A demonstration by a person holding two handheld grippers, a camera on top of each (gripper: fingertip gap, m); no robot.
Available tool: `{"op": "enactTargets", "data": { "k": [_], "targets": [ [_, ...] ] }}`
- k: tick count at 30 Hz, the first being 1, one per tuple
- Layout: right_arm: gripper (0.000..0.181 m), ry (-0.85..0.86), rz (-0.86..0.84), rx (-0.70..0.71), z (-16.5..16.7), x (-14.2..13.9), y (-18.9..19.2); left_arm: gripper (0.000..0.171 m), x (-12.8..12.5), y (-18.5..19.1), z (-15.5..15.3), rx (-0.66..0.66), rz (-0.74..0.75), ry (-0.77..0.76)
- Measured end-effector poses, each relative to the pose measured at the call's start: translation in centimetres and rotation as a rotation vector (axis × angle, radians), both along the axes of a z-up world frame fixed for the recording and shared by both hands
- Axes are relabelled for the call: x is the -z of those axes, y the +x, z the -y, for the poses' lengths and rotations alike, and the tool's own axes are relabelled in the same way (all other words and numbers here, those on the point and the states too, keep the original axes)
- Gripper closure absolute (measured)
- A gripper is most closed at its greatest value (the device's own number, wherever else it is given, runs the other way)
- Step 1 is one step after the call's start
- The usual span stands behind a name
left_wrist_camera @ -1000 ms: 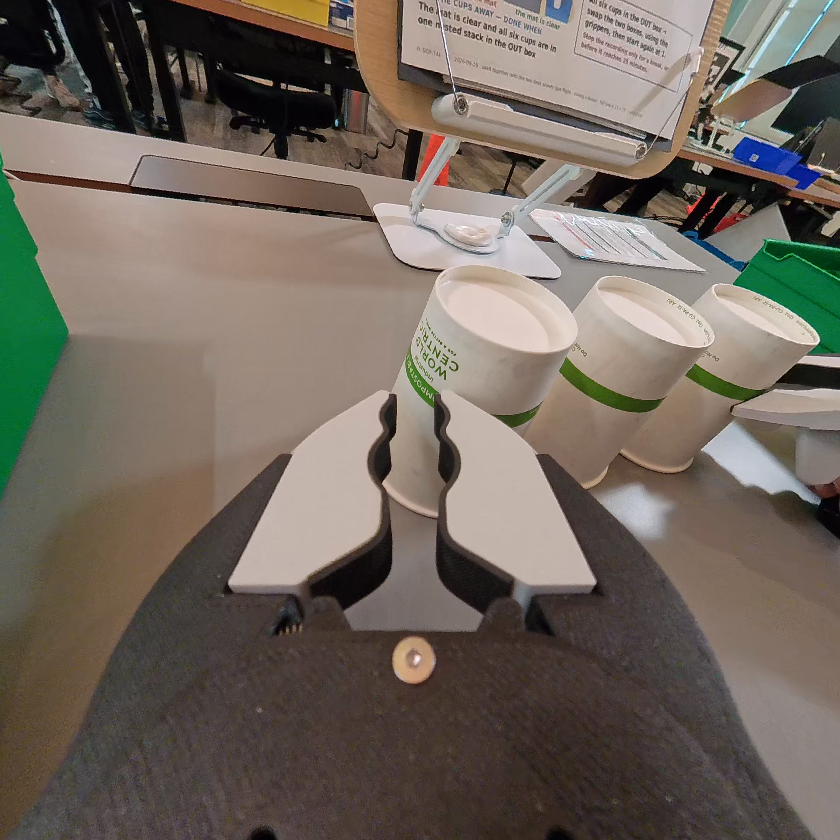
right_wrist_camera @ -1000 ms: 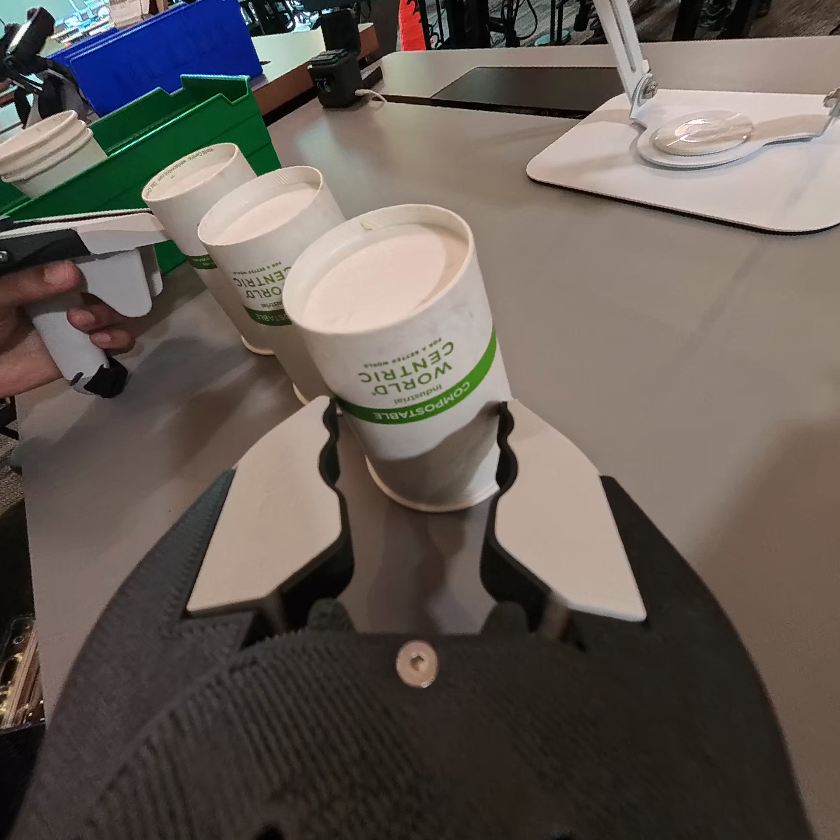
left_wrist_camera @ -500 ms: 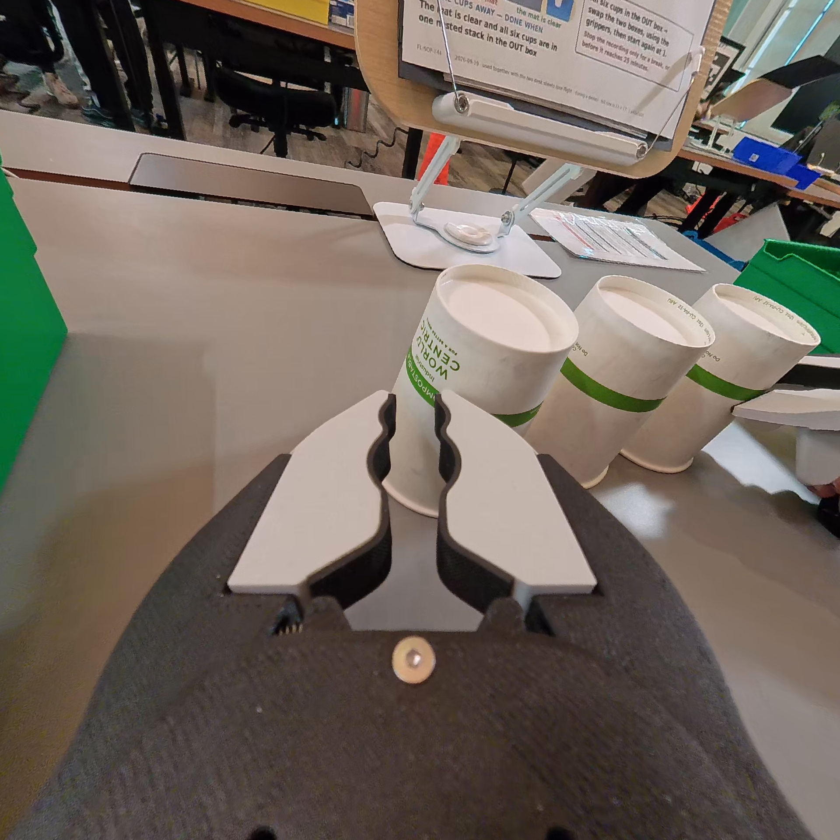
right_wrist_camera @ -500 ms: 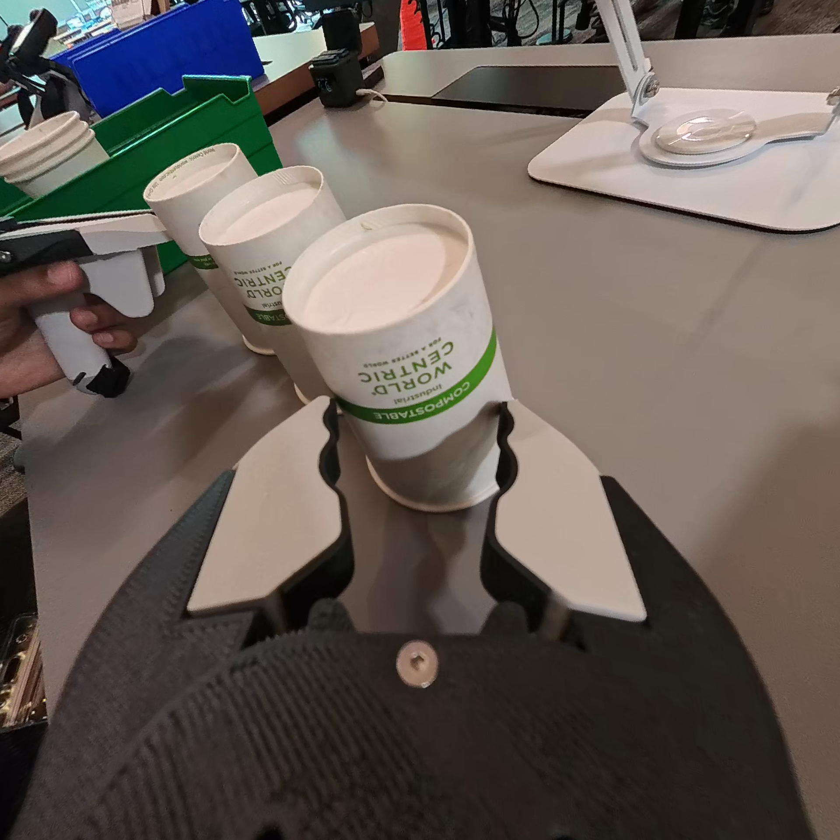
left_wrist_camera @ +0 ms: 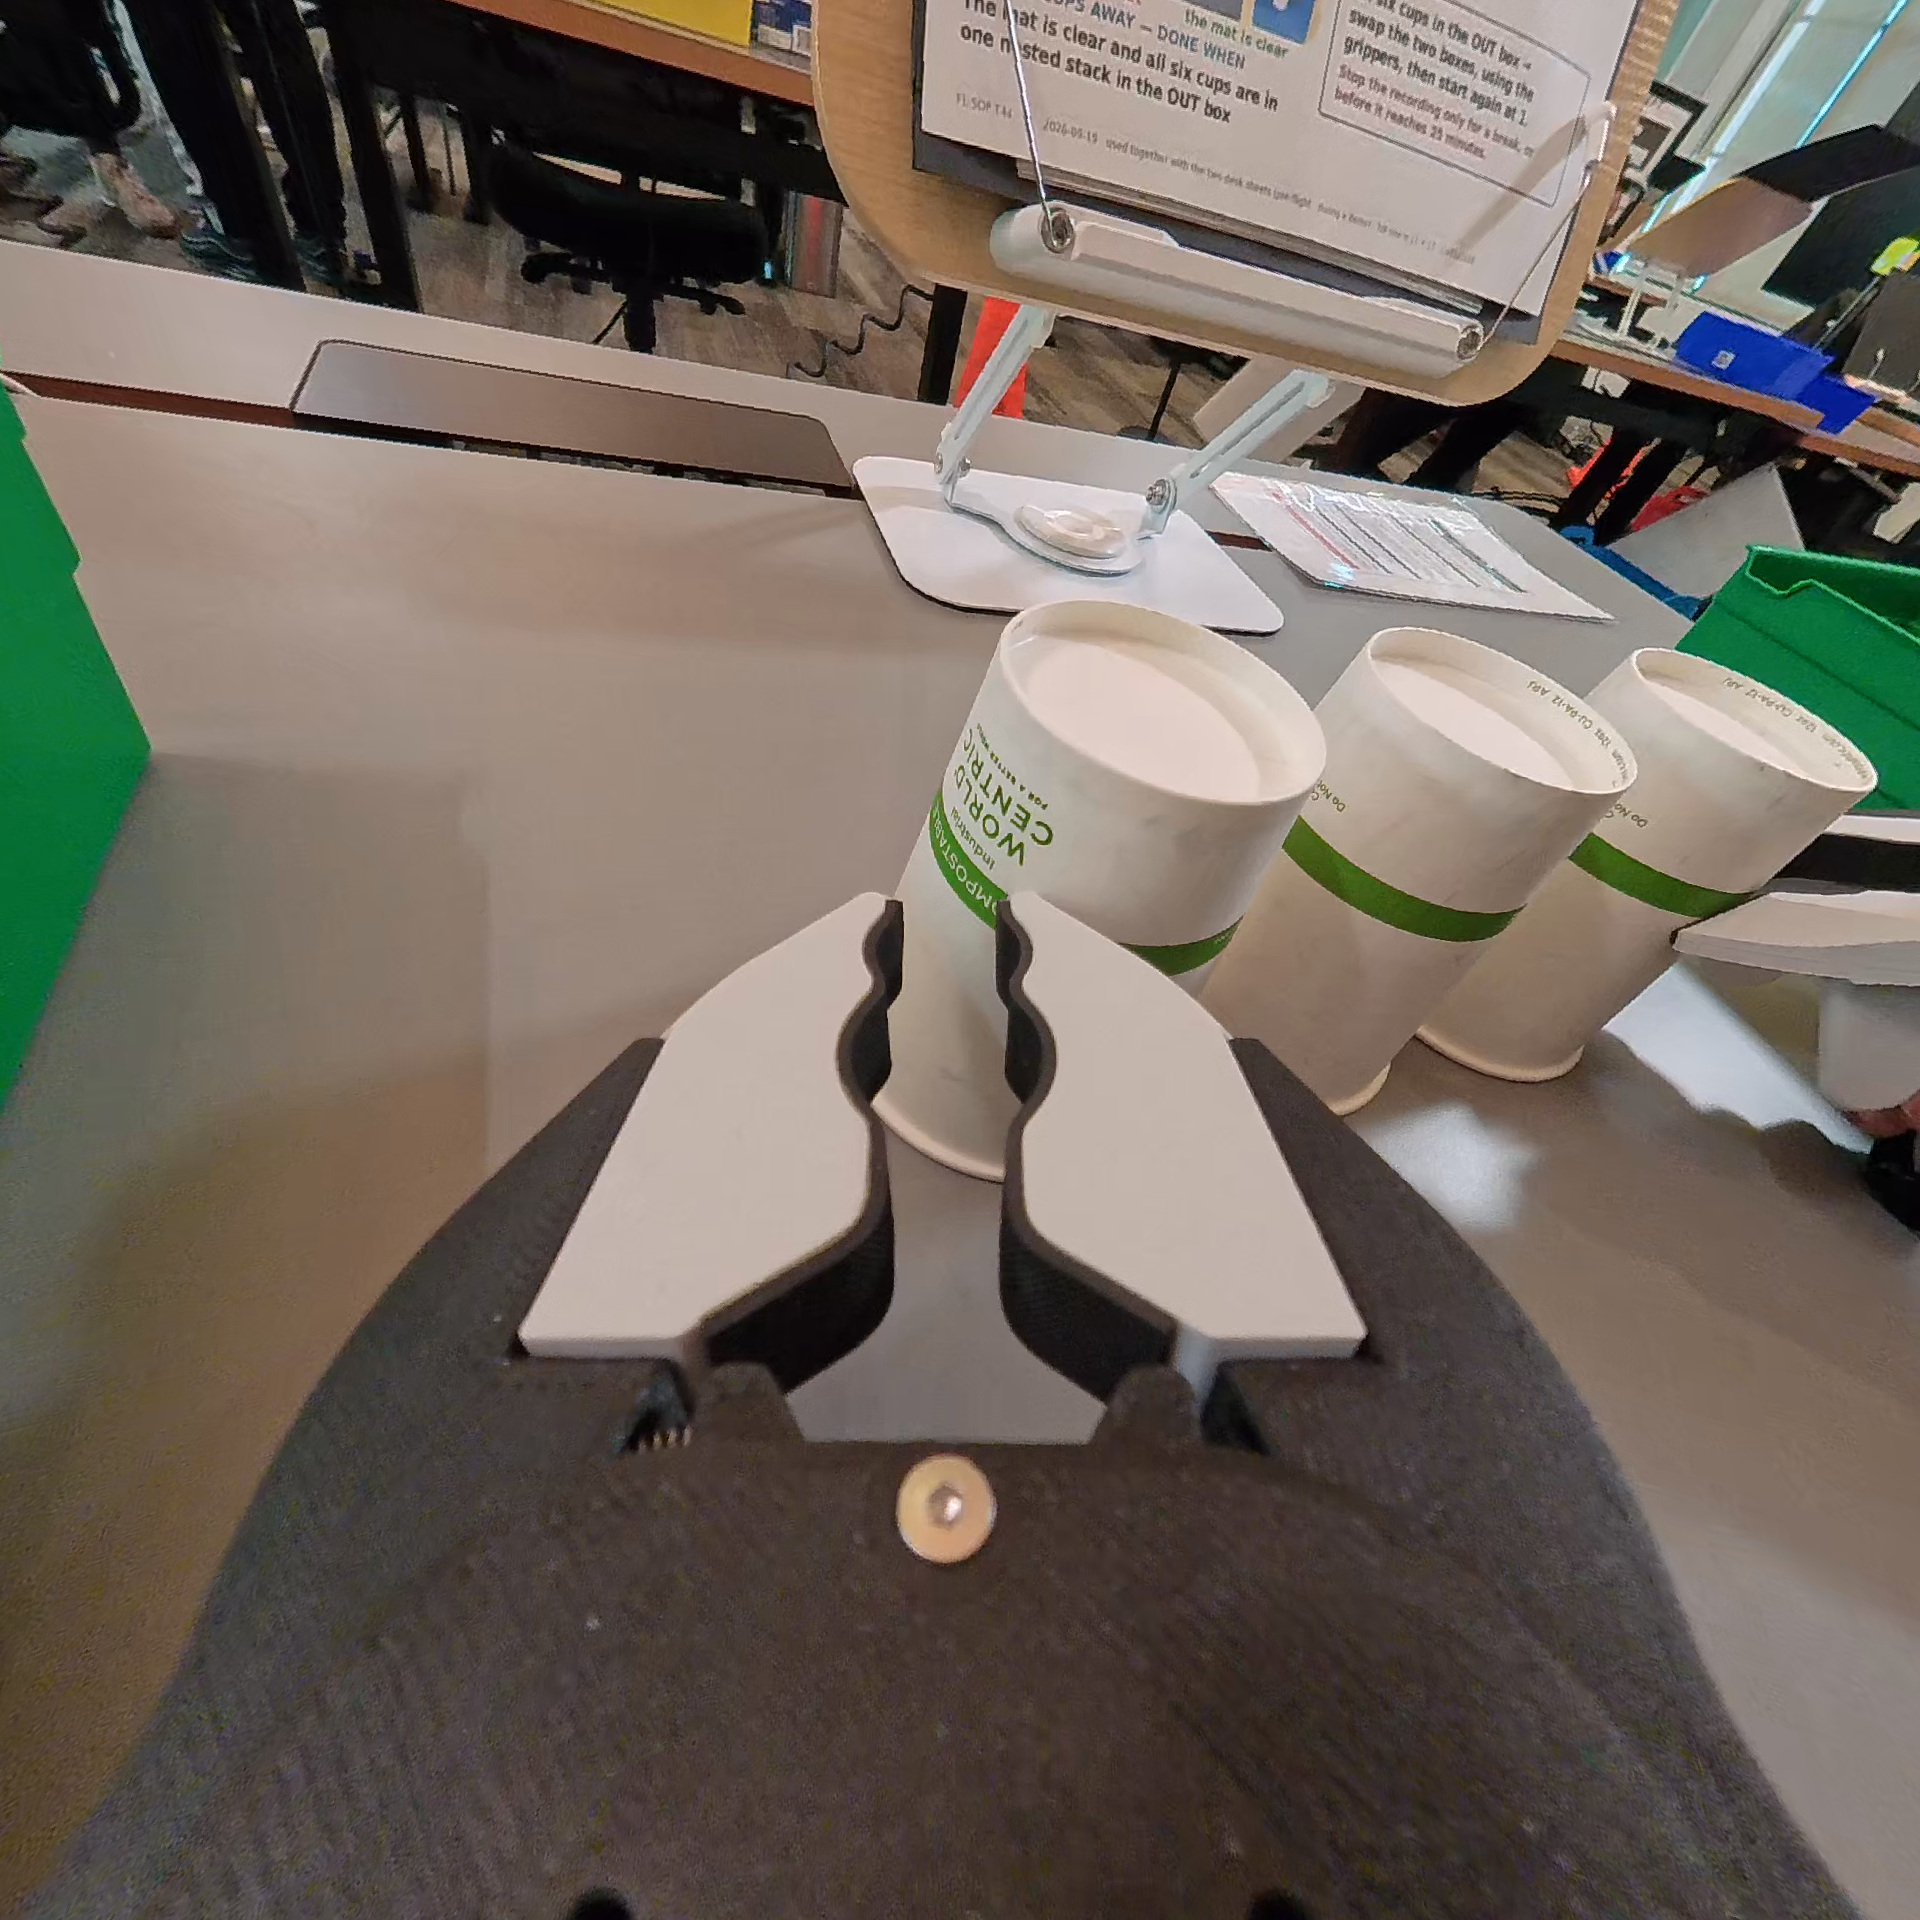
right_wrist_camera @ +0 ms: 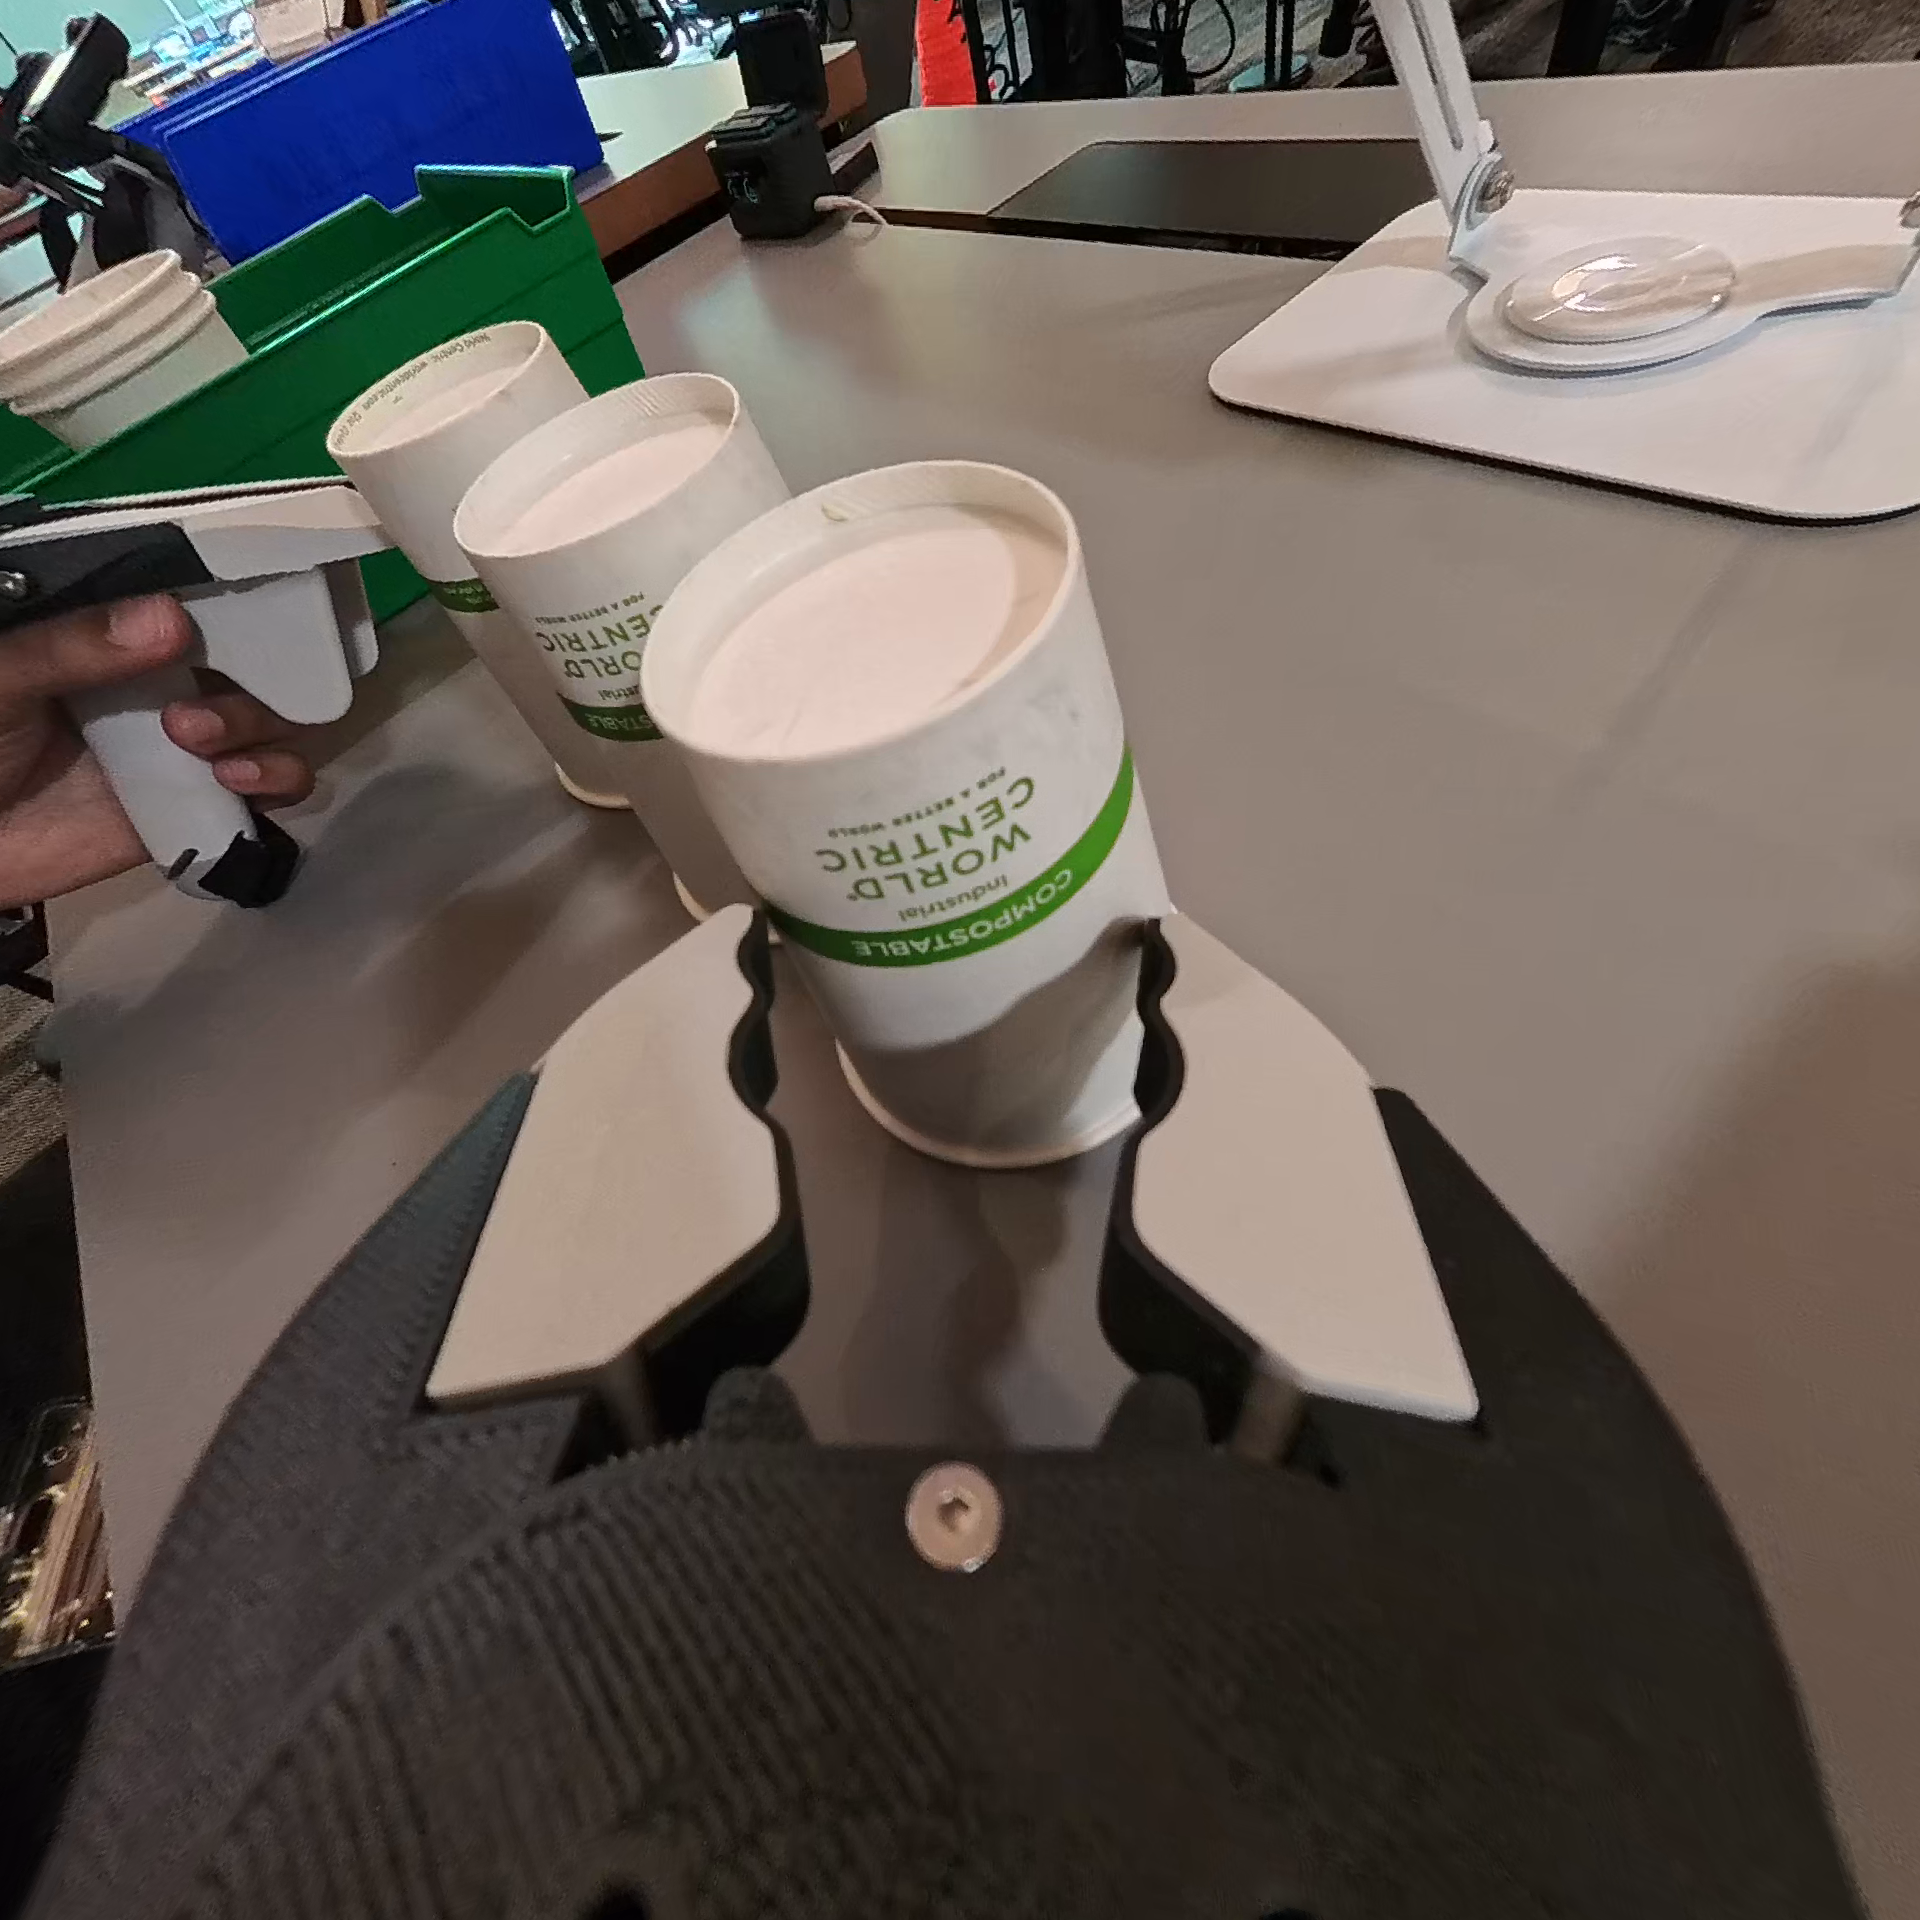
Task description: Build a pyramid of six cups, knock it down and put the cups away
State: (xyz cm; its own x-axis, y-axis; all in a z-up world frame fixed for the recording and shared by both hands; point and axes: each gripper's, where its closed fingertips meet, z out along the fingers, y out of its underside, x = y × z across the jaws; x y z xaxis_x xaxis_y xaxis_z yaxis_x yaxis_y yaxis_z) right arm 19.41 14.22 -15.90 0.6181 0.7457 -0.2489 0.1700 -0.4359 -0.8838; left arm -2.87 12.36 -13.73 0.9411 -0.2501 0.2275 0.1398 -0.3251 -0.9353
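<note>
Three white paper cups with green bands stand upside down in a row on the grey table (left_wrist_camera: 520, 727). My left gripper (left_wrist_camera: 945, 914) is empty, its fingers a narrow gap apart, just in front of the end cup (left_wrist_camera: 1101, 831). The middle cup (left_wrist_camera: 1423, 862) and far cup (left_wrist_camera: 1683, 852) follow to the right, with my right gripper (left_wrist_camera: 1787, 925) at the edge. In the right wrist view my right gripper (right_wrist_camera: 951, 935) is open around the opposite end cup (right_wrist_camera: 914, 727), the right finger at its side. The left gripper (right_wrist_camera: 312, 520), held by a hand (right_wrist_camera: 62, 769), is beside the farthest cup (right_wrist_camera: 457, 405).
A green bin (right_wrist_camera: 416, 281) at the left holds a nested stack of cups (right_wrist_camera: 104, 353), with a blue bin (right_wrist_camera: 384, 135) behind. A document stand's white base (left_wrist_camera: 1060, 540) and a laminated sheet (left_wrist_camera: 1382, 540) lie beyond the cups. Green bins stand at the left (left_wrist_camera: 52, 727) and right (left_wrist_camera: 1829, 634).
</note>
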Motion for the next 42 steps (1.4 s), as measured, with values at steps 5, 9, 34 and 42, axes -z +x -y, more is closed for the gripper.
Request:
{"op": "enactTargets", "data": {
  "k": [5, 9, 34, 42],
  "targets": [
    [0.108, -0.007, -0.003, 0.004, -0.1, 0.1, 0.1, 0.154, 0.0, 0.0, 0.0, 0.0, 0.0, 0.0],
    [0.107, -0.007, -0.005, 0.003, 0.0, 0.0, 0.1, 0.154, 0.0, 0.0, 0.0, 0.0, 0.001, 0.0],
    [0.105, 0.206, -0.139, 0.081, -1.0, -5.0, 2.3, 0.147, -3.1, 0.1, 0.5, 0.021, -0.033, 0.122],
    [0.106, 0.203, -0.15, 0.101, -1.4, -5.2, 3.0, 0.16, -12.7, -8.7, 4.3, 0.087, -0.352, 0.249]
  ]
}}
